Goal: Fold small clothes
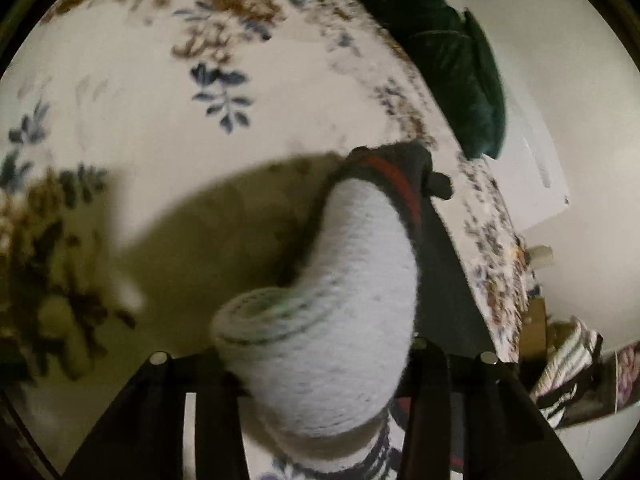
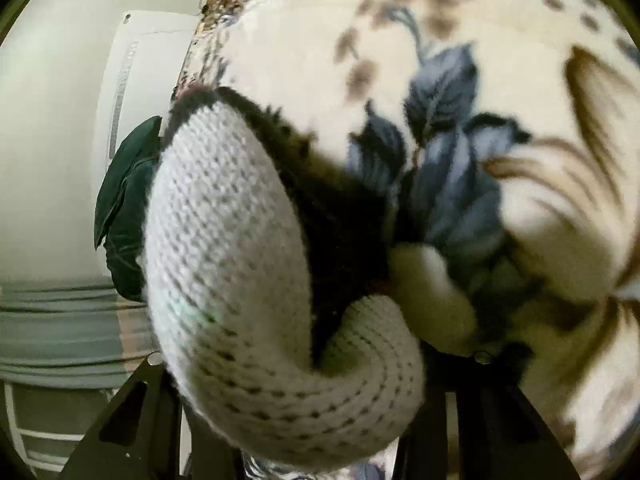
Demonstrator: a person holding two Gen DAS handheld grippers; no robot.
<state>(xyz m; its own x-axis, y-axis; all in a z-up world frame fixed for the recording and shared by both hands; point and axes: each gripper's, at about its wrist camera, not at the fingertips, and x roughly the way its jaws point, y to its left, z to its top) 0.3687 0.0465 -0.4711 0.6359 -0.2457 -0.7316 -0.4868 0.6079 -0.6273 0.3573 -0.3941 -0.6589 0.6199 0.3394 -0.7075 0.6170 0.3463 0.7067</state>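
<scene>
Big floral blanket (image 1: pixel 160 128) covers pretty much everything, cream with blue and brown flowers. Over it hangs a white knit garment (image 1: pixel 340 300) with a dark trim and a red stripe, bunched up and lifted off the blanket, casting a fat shadow. Left gripper (image 1: pixel 320 400) is clamped on one end of it, right gripper (image 2: pixel 304 412) pinches the other end, knit bulging out right in front of both lenses. A dark green cushion (image 1: pixel 452 60) sits at the blanket's far edge.
</scene>
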